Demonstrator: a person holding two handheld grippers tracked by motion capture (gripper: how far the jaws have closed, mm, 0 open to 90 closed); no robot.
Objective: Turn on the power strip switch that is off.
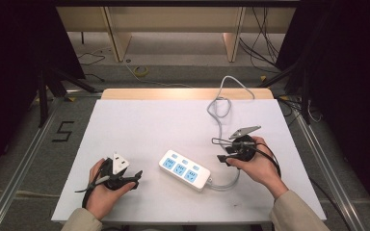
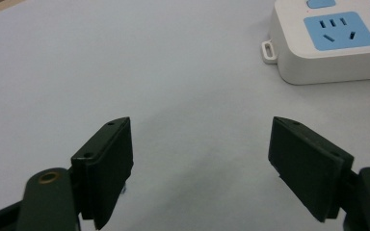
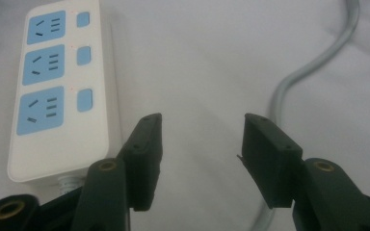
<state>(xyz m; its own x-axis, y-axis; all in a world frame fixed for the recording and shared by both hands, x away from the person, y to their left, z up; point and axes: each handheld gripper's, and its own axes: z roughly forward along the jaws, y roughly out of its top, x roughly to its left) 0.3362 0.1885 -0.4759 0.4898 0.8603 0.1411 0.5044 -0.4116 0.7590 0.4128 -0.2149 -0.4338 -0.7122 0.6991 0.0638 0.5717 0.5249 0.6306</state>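
left claw [image 2: 200,159]: jaws apart, empty | right claw [image 3: 200,159]: jaws apart, empty, beside power strip [image 1: 185,169] | power strip: flat on surface [image 1: 139,125]

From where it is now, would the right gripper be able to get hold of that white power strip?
Probably yes. The right gripper has its jaws open with nothing between them, and the power strip lies close beside it on the bare table, nothing between them. Only the strip's grey cable runs nearby.
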